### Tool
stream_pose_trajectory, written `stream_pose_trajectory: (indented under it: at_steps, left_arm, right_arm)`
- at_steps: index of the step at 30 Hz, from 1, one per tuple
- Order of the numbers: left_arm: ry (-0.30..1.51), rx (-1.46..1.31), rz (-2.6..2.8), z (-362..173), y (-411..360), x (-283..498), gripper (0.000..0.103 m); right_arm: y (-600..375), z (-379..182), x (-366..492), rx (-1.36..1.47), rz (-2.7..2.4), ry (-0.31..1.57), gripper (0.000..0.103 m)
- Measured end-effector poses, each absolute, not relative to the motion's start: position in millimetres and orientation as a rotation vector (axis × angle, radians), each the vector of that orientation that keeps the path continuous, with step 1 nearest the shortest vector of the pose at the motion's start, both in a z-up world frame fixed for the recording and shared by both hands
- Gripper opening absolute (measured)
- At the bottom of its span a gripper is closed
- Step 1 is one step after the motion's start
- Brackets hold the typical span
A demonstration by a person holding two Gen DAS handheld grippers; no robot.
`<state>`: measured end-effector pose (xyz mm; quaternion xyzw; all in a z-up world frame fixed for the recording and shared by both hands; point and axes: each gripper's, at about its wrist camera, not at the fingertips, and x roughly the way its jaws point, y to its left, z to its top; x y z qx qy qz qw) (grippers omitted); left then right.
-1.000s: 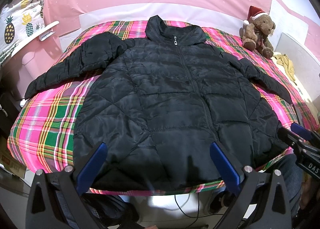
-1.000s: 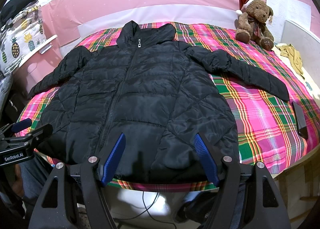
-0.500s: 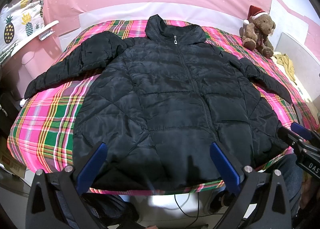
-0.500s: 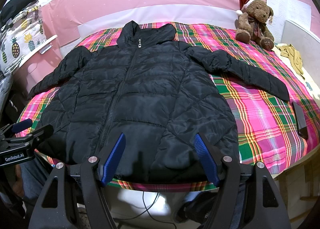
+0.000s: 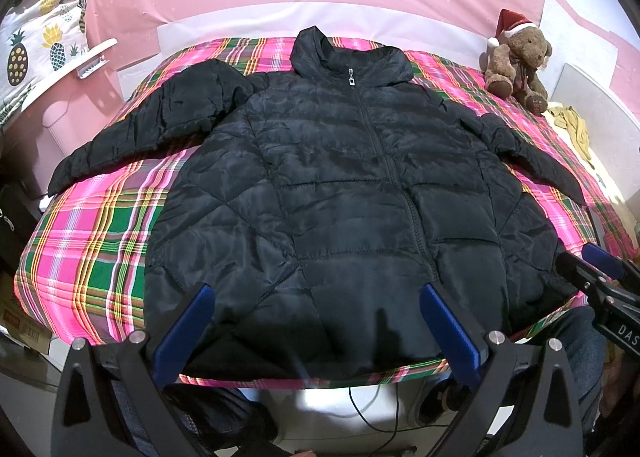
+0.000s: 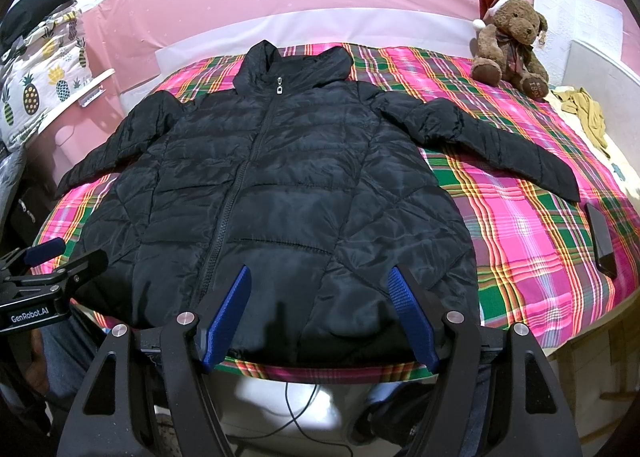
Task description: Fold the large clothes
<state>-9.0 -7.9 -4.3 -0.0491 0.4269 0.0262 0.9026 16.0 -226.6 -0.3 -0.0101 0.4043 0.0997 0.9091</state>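
The left gripper [image 5: 316,321] is held wide open with nothing in it. The right gripper [image 6: 320,315] is held wide open and empty too. Just ahead of both, a black puffy jacket [image 5: 340,197] is spread flat on a plaid bed cover [image 5: 96,241], zipped up, sleeves out. A dark phone [image 6: 601,240] is seen clearly only in the right view, far to the right. A teddy bear [image 6: 508,45] is sat at the far corner.
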Motion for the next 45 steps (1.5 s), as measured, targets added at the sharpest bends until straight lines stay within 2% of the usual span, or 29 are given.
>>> stream_pose_trajectory:
  at_steps: [14,25,45]
  left_arm:
    - [0.910,-0.100,0.054,-13,-3,3,0.103]
    - [0.900,-0.061,0.091,-19,26,44,0.103]
    - [0.833,-0.264,0.347,-42,200,129,0.102]
  right_arm:
    - [-221,-9,27,-0.026,0.204,0.846,0.071]
    - [-199,-8,67,-0.069,0.226,0.846,0.071]
    - [-107,-30,178,-0.197,0.419,0.848,0.071]
